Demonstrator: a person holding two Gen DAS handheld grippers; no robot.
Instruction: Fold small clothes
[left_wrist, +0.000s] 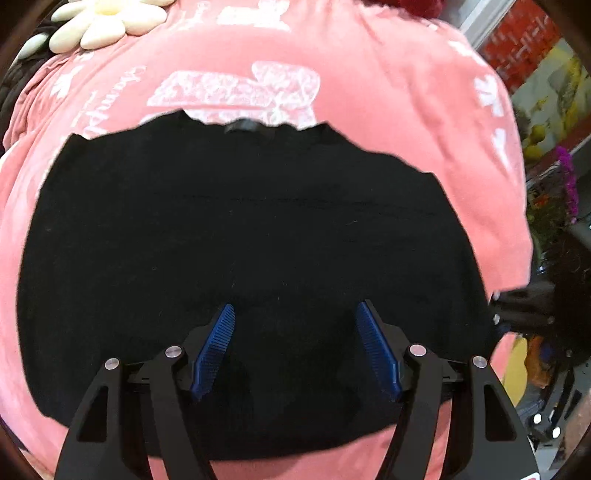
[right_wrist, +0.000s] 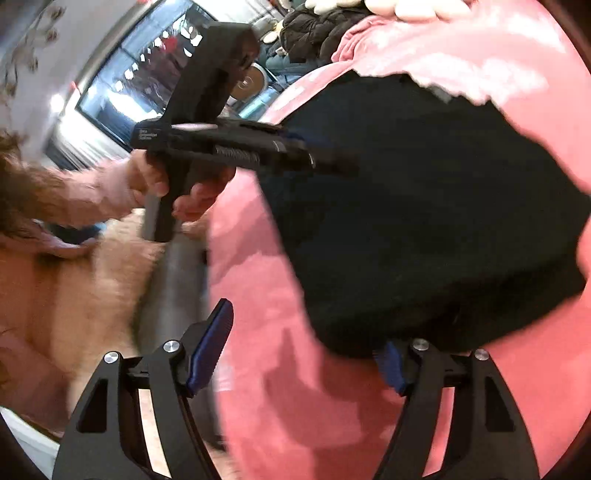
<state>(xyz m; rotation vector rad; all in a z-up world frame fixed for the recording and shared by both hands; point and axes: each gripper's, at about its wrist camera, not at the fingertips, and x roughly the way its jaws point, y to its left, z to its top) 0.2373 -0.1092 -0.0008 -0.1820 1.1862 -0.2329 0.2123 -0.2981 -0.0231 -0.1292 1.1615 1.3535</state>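
A small black garment (left_wrist: 258, 240) lies flat on a pink printed cover (left_wrist: 388, 74); its neck edge points away. My left gripper (left_wrist: 295, 314) is open and hovers over the garment's near half, holding nothing. In the right wrist view the same black garment (right_wrist: 424, 221) lies on the pink cover (right_wrist: 295, 387). My right gripper (right_wrist: 306, 321) is open at the garment's near corner; its right finger is partly hidden under the cloth edge. The left gripper (right_wrist: 332, 162) reaches over the garment from the left, held by a hand (right_wrist: 173, 184).
A cream flower-shaped cushion (left_wrist: 107, 26) lies at the cover's far left. Dark clothes (right_wrist: 317, 29) are piled beyond the cover. The person's beige clothing (right_wrist: 74, 295) is at the left. Shelves with flowers and clutter (left_wrist: 554, 166) stand to the right.
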